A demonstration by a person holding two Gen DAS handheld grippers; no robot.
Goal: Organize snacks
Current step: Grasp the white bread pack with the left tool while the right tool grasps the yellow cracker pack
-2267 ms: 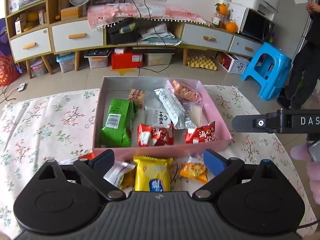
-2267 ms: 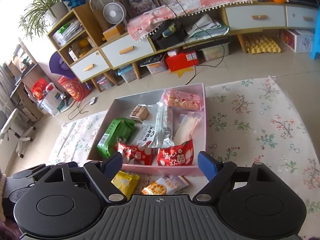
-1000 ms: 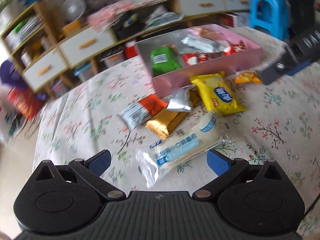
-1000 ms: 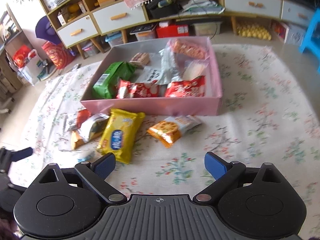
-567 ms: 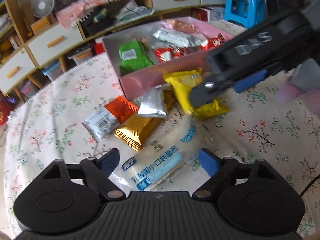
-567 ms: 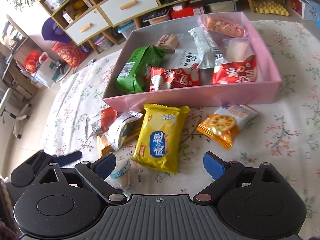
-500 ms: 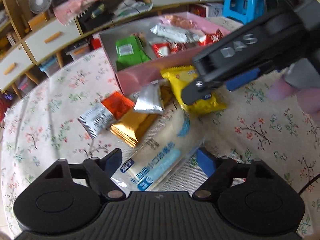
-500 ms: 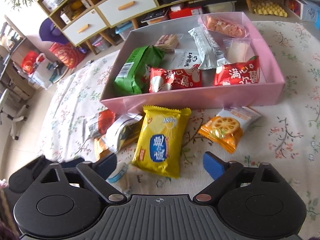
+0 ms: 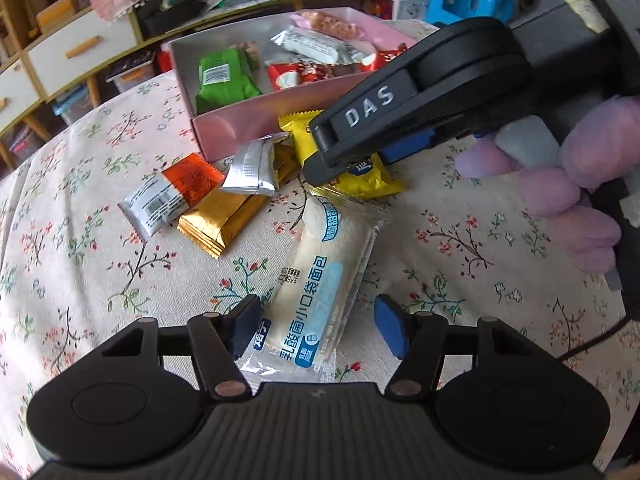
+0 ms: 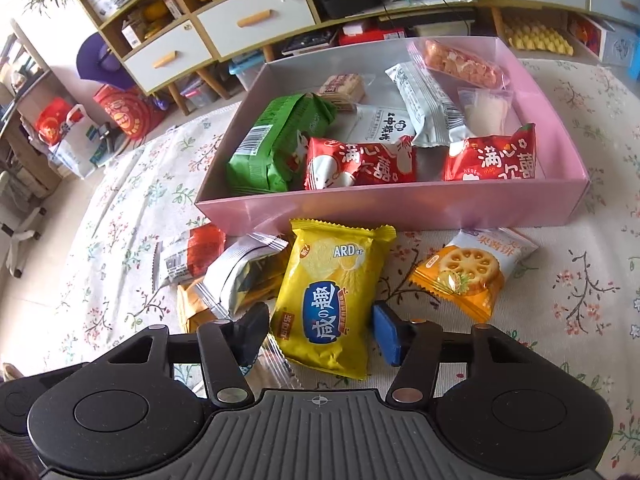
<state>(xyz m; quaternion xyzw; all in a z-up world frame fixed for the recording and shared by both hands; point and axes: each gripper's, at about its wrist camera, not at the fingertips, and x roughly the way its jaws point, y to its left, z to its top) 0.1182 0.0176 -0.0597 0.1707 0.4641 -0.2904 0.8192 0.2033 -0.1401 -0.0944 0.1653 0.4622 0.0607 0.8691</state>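
The floral table [image 10: 580, 300] lies bare to the right of the orange cracker pack [image 10: 468, 272], giving free passage there. Ahead, the pink box [image 10: 400, 208] wall blocks a low approach. On the left, overlapping silver and gold packets [image 9: 224, 200] crowd the cloth.

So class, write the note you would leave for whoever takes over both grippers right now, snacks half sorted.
Left gripper: jaws closing around the white bread packet on the cloth; right pad not yet touching.
Right gripper: jaws closing around the yellow cracker pack, which lies in front of the pink box; a gap shows at the right pad.
Done: the box already holds a green pack, two red packs and several others.
Left: both packs above, plus the orange biscuit pack, silver pouch, gold pack and orange-and-silver bar, all outside the box.
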